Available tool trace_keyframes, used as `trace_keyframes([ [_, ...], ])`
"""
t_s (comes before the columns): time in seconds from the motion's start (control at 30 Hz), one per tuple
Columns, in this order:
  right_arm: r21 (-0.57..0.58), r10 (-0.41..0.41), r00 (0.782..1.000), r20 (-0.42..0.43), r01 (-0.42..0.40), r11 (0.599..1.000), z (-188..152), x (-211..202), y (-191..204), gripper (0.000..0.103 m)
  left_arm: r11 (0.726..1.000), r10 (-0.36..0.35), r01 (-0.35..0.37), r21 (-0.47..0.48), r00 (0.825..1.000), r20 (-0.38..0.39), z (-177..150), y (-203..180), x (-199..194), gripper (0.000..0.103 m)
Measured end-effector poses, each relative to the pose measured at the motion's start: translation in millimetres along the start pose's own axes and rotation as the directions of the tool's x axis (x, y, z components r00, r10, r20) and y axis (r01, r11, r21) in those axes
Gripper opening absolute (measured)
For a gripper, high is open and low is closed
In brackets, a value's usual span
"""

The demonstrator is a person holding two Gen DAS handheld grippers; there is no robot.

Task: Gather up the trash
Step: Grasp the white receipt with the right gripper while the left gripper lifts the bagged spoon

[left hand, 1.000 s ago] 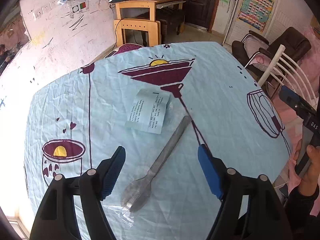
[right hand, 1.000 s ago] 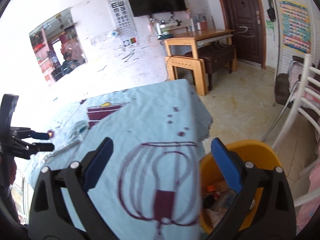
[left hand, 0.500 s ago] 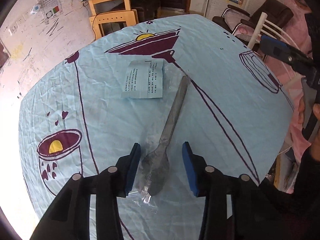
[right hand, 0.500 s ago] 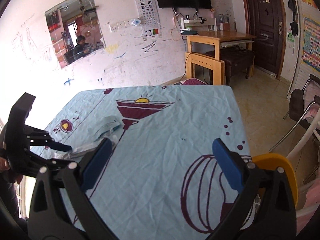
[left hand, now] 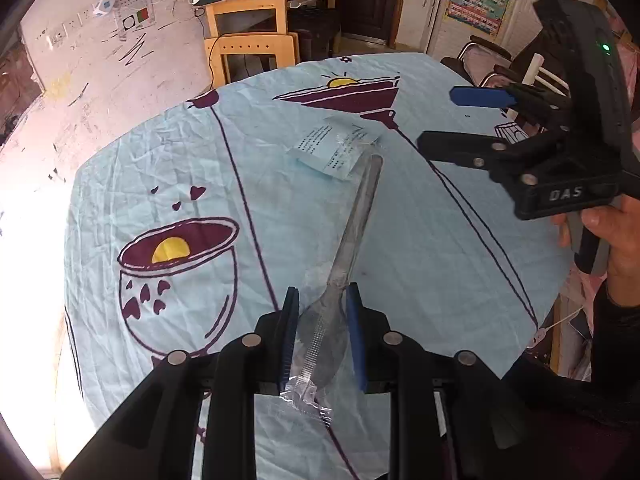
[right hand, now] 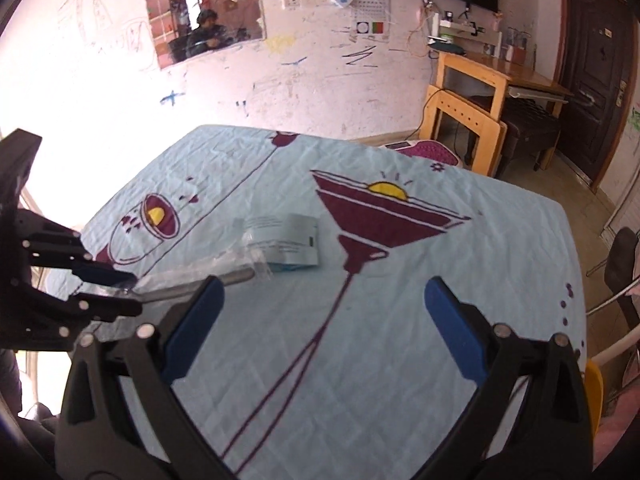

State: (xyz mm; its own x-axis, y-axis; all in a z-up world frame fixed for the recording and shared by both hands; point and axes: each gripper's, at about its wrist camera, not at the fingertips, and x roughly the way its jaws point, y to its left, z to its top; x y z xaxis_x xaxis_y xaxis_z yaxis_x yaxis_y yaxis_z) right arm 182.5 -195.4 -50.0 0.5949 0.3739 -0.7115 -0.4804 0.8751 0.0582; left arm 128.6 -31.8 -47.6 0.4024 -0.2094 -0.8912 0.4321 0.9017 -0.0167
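Left wrist view: left gripper (left hand: 322, 330) closed down on the bowl end of a wrapped plastic spoon (left hand: 344, 256), blue fingers (left hand: 354, 332) pressing the clear wrapper from both sides. Spoon handle running forward from the fingers across the surface (left hand: 420, 240), which is covered in light blue cloth with maroon drawings. Handle tip ending against a printed paper slip (left hand: 332, 150) ahead of the fingers. Loose wrapper end trailing back below the fingers. Right gripper (left hand: 464, 116) visible ahead and to the right, held above the surface by a hand (left hand: 612, 240), nothing between its fingers.

Right wrist view: right gripper (right hand: 324, 312) spread wide and empty, above bare cloth of the surface (right hand: 400, 320). Spoon (right hand: 192, 284) seen left of the fingers, its near end hidden behind the left-hand blue pad; bowl end caught in the left gripper (right hand: 112, 284) at the left edge. Paper slip (right hand: 286, 244) ahead of the fingers, slightly left, lying beside a crumpled clear wrapper. Only this view shows a yellow bin (right hand: 594, 392) edge at far right, below the surface edge.

Surroundings: wooden desk (left hand: 264, 0) and wooden chair beyond the surface. No obstruction between the right fingers and the paper slip.
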Motion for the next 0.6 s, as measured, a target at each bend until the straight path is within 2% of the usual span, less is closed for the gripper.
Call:
trace_keyframes([
  [0.17,-0.081,0.006,0.998,-0.063,-0.011,0.997,18,32,26,0.096,0.998,0.010,-0.008,-0.070,1.000,0.020,-20,30,-12,0.020],
  [0.3,-0.120,-0.041,0.991,-0.126,0.026,0.992,25,56,36,0.096,0.988,0.017,-0.011,-0.151,0.999,0.041,-32,63,-19,0.020],
  [0.37,-0.121,-0.058,0.986,-0.154,0.040,0.992,26,65,37,0.096,0.985,0.015,-0.006,-0.172,0.999,0.048,-35,72,-20,0.020],
  [0.6,-0.046,0.001,0.986,-0.169,-0.009,0.999,28,73,25,0.093,0.981,-0.003,0.017,-0.194,0.997,0.076,-37,80,-21,0.020],
])
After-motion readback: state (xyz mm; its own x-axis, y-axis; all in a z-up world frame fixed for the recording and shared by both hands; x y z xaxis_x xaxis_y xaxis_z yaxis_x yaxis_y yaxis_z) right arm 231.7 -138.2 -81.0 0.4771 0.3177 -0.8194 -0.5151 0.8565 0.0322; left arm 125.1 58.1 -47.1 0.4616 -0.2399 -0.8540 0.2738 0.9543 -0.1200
